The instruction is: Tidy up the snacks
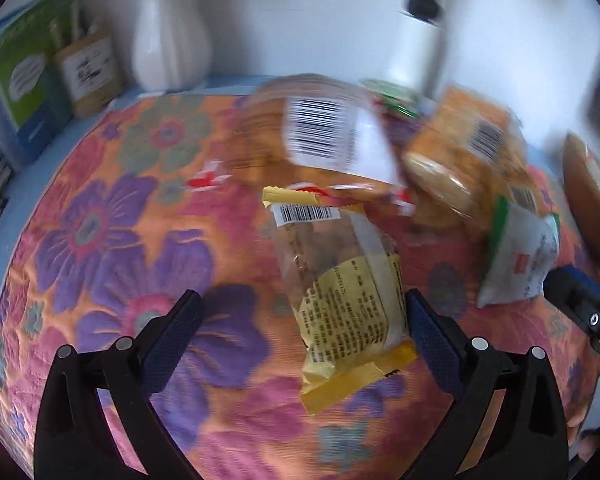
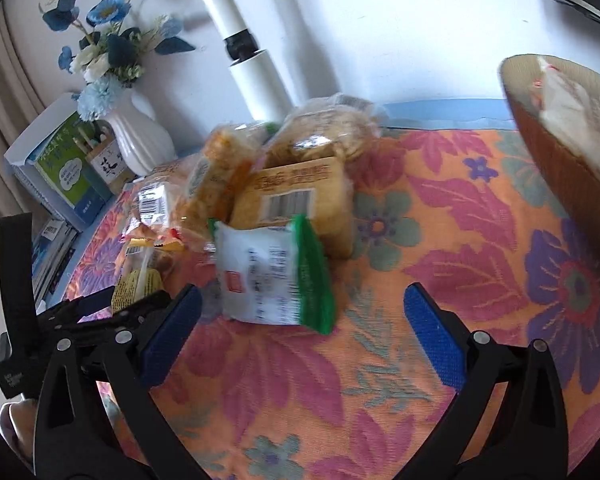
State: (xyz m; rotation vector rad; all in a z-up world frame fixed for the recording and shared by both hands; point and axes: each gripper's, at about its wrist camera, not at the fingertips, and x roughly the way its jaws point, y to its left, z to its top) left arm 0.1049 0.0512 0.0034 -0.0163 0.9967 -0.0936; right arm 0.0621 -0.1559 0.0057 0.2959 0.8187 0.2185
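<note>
A yellow-edged clear snack packet lies on the floral cloth between the fingers of my left gripper. That gripper is open, its right pad close to the packet. My right gripper is also open. A white packet with green edges lies just ahead of it, toward its left finger. Behind both sits a heap of snacks: a bread packet with a barcode and orange packets. A brown bowl holding packets stands at the right. The white-green packet also shows in the left wrist view.
A white vase with blue flowers, a pencil holder and books stand at the back left by the wall. A white post rises behind the heap. In the right wrist view, the left gripper's body sits low left.
</note>
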